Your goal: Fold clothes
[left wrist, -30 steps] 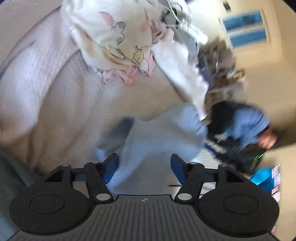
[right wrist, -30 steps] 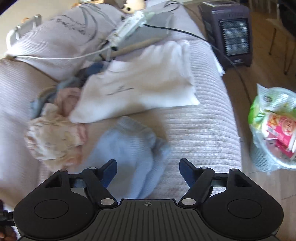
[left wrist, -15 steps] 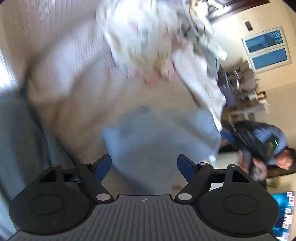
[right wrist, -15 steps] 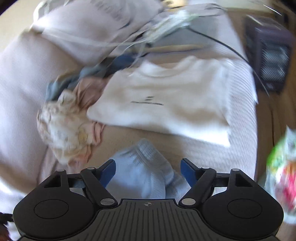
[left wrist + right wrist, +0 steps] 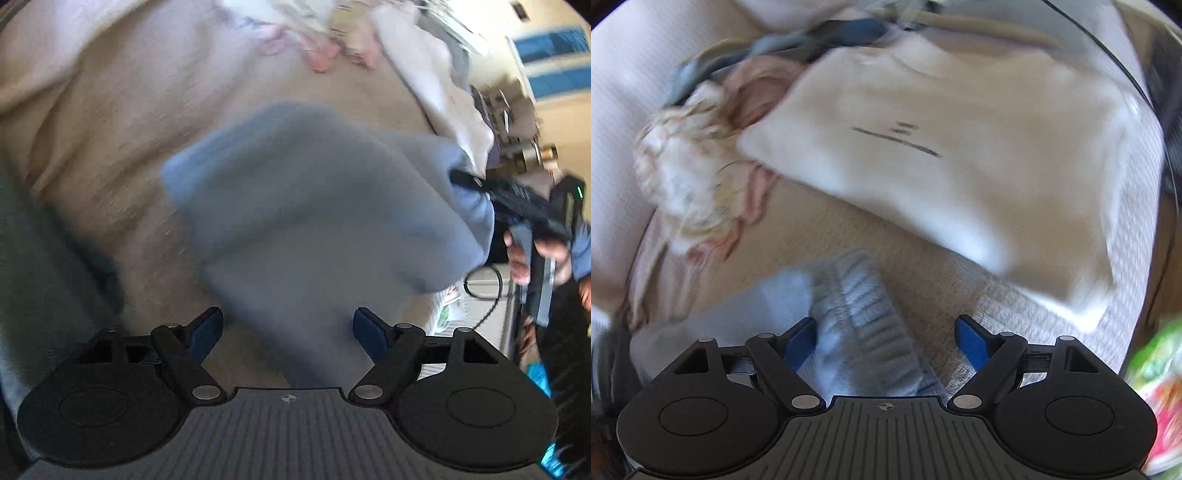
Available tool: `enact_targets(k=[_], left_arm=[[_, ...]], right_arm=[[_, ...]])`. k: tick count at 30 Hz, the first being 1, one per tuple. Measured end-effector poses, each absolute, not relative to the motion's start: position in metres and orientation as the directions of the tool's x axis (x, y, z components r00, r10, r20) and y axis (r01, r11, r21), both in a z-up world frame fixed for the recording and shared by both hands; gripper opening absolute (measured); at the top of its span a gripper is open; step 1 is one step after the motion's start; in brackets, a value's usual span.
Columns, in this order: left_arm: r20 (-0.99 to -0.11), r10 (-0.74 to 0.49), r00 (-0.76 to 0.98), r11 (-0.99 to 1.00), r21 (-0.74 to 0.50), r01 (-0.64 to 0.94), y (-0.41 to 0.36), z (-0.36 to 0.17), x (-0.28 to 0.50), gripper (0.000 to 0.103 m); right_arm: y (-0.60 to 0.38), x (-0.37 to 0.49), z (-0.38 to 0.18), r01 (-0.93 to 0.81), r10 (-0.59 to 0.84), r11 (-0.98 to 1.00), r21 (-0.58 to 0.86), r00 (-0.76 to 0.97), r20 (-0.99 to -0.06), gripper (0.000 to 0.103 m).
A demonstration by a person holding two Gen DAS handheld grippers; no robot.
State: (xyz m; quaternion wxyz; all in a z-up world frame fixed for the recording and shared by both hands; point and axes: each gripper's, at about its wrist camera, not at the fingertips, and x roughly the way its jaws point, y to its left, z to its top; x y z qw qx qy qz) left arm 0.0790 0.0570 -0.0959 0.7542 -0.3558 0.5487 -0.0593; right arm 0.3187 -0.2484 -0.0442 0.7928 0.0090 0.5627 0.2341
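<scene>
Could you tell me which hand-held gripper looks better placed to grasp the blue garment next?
Probably right: the right hand-held gripper, opening, already straddles the blue garment's ribbed edge.

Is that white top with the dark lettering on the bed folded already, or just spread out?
Folded. The white top lies as a flat, compact rectangle with straight edges and no sleeves sticking out, beside a crumpled pile of clothes.

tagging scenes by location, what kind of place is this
Most likely a lived-in home room: a ribbed sofa cover strewn with laundry, such as a blue knit garment and a folded cream top, with windows in the far wall.
</scene>
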Motion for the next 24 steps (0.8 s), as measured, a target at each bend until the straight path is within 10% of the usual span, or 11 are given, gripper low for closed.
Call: enact_targets(k=[2,7,13,24], left_arm=[[-0.790,-0.464,0.401,0.756,-0.589,-0.286,0.053,-0.099,0.085,0.071],[-0.753,-0.487,0.442,0.727,-0.630,-0.272,0.059,-0.104,0.087,0.024],[-0.681,-0.551,0.482,0.684,-0.700,-0.207,0.080,-0.086,0.082,0.020],[-0.670,-0.582,0.461,0.797,-0.583,0.159,0.101,0.007,0.154,0.018]], right_arm=[[-0.244,0.316,-0.047,-0.337,0.358,0.905,0.259,0.277,-0.892,0.084],[-0.242,0.305,-0.045,-0.281,0.316,0.931,0.232,0.307,-0.898,0.070],[-0.249,0.280,-0.023,-0.235,0.324,0.938,0.253,0.343,-0.882,0.037],[-0.323,0.205,0.022,-0.012,0.344,0.913,0.407,0.560,-0.754,0.030]])
